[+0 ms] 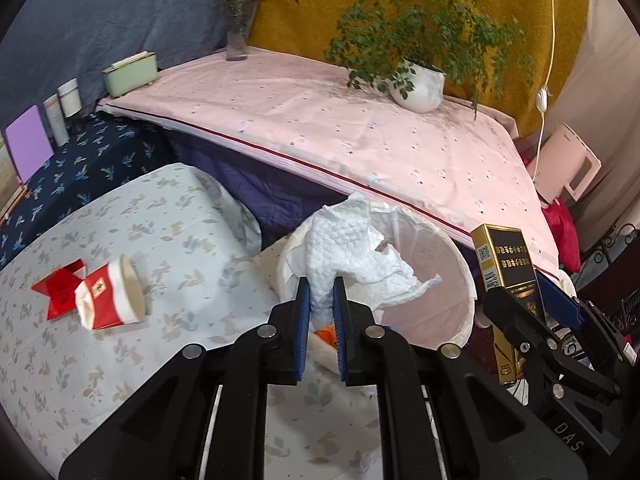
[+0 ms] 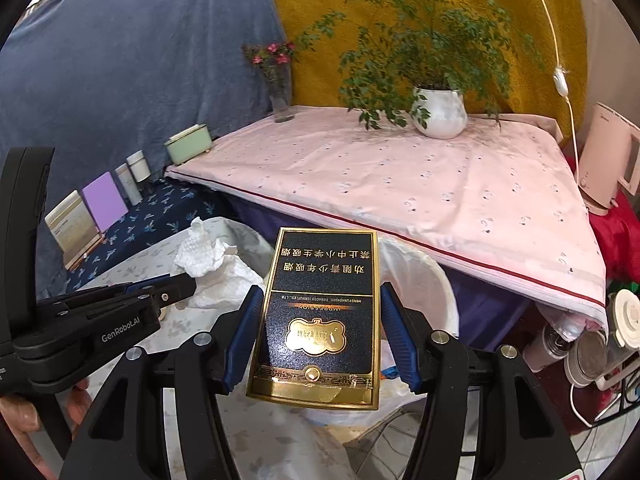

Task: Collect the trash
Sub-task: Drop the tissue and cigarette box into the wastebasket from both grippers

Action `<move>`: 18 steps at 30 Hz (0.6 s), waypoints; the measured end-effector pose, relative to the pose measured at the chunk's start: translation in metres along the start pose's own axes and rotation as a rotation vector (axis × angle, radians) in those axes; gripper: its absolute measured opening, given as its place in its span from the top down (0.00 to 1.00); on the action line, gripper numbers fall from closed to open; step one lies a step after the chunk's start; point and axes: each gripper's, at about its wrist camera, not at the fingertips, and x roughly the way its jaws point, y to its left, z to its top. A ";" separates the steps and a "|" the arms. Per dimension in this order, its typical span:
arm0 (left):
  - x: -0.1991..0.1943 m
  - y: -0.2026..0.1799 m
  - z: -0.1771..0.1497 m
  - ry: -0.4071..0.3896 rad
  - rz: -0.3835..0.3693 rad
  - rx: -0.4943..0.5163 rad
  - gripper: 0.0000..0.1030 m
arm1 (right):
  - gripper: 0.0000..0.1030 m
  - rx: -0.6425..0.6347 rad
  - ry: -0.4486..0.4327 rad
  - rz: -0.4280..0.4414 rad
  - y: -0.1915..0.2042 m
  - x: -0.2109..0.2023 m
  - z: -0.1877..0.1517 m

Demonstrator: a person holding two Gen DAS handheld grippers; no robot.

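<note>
**A:** Where is the trash, and what are the tongs doing?

**B:** The left tongs pinch a crumpled white paper towel above the lined bin. The right tongs clamp a black-and-gold cigarette pack by its side edges, just beside the bin. A crushed red paper cup and a red wrapper lie on the floral tabletop.

**A:** What could go wrong?

**B:** The towel's loose flap could catch on the bin's rim and hang outside. The pack is smooth, so it might slip early and fall to the floor. Both tongs are close together and could bump.

**A:** Any writing?

**B:** The pack, upside down, reads "IMPRESSION" with Chinese warning text. The left tool reads "GenRobot.AI".
</note>
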 end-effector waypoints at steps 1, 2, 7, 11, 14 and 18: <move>0.004 -0.003 0.001 0.004 -0.003 0.005 0.89 | 0.45 0.004 0.001 -0.005 -0.004 0.001 0.000; 0.008 -0.006 0.002 0.010 -0.007 0.010 0.89 | 0.45 0.009 0.003 -0.011 -0.008 0.002 0.000; 0.031 -0.017 0.006 0.039 -0.022 0.023 0.89 | 0.45 0.028 0.015 -0.034 -0.024 0.012 0.000; 0.044 -0.019 0.008 0.061 -0.035 0.025 0.87 | 0.45 0.037 0.024 -0.042 -0.033 0.022 0.003; 0.050 -0.019 0.008 0.068 -0.031 0.023 0.82 | 0.45 0.040 0.031 -0.046 -0.035 0.029 0.003; 0.052 -0.013 0.009 0.058 -0.013 0.007 0.61 | 0.45 0.035 0.035 -0.047 -0.035 0.037 0.005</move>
